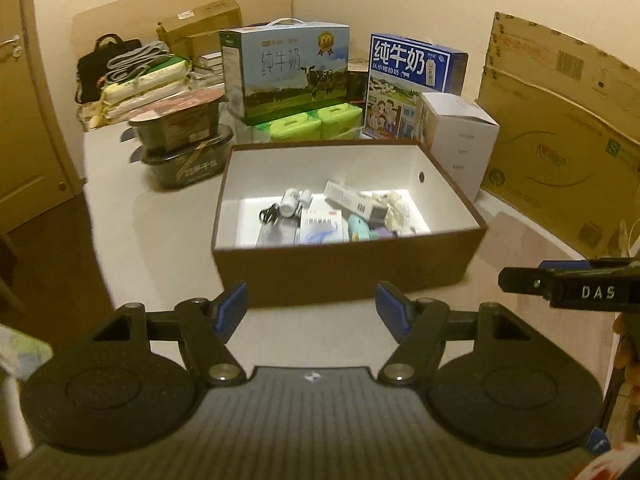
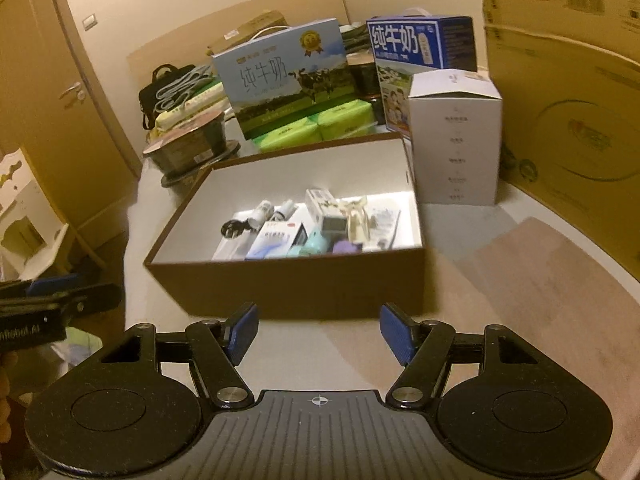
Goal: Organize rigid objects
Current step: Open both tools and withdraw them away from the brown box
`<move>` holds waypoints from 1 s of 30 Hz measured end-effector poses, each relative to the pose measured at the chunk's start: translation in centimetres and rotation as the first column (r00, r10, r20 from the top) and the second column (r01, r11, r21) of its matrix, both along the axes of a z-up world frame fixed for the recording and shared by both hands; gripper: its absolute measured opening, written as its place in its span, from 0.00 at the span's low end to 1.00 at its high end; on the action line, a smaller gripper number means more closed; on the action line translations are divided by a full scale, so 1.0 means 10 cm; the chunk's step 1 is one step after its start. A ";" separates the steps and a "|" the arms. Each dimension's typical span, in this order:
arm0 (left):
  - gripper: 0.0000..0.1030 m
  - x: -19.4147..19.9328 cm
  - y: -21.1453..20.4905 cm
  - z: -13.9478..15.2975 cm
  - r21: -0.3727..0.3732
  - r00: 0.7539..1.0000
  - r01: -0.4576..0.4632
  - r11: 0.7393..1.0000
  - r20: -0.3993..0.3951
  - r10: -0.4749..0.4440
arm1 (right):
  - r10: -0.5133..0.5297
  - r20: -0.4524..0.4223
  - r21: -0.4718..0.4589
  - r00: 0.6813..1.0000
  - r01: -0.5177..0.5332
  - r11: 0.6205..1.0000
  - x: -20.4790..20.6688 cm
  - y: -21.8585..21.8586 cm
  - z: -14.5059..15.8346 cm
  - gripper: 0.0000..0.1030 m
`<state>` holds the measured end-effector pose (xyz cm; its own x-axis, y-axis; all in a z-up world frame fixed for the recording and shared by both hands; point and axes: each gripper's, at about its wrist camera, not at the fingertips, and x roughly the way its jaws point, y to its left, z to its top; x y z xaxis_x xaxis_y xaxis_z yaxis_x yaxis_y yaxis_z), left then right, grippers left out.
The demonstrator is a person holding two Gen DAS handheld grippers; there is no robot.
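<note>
A brown open box (image 1: 348,266) with a white inside stands on the white table (image 1: 160,240); it also shows in the right wrist view (image 2: 288,280). It holds several small items: a white bottle (image 1: 289,201), medicine cartons (image 1: 323,227), a teal object (image 1: 358,229), a black cord (image 1: 269,214). My left gripper (image 1: 312,310) is open and empty, just in front of the box's near wall. My right gripper (image 2: 319,330) is open and empty, also in front of the box. The right gripper's side shows in the left wrist view (image 1: 568,288).
Behind the box stand two milk cartons (image 1: 286,72) (image 1: 412,80), green tissue packs (image 1: 308,122), a white box (image 1: 460,140) and stacked dark food tubs (image 1: 180,144). A big cardboard sheet (image 1: 560,128) leans at the right. A door (image 2: 60,100) is at left.
</note>
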<state>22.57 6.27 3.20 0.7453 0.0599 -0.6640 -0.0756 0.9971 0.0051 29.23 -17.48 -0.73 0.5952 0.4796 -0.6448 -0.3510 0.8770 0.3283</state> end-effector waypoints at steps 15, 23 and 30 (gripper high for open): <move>0.66 -1.02 -0.44 0.00 -0.041 1.000 -0.018 0.999 -0.026 0.017 | 0.060 -0.016 -0.009 0.998 -0.060 0.998 -1.04 -0.26 0.12 0.65; 0.66 -1.39 -0.51 -0.15 -0.037 0.999 0.003 0.999 -0.046 -0.005 | 0.062 -0.020 -0.030 0.998 -0.063 0.998 -1.49 -0.26 0.06 0.65; 0.66 -1.66 -0.47 -0.22 -0.034 0.999 0.034 0.999 -0.040 -0.035 | 0.023 -0.011 -0.027 1.000 -0.023 0.999 -1.82 -0.20 -0.01 0.65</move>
<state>5.95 1.56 0.97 0.7188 0.0117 -0.6951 -0.0414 0.9988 -0.0259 11.04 -19.50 -0.78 0.5775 0.4754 -0.6637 -0.3680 0.8773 0.3082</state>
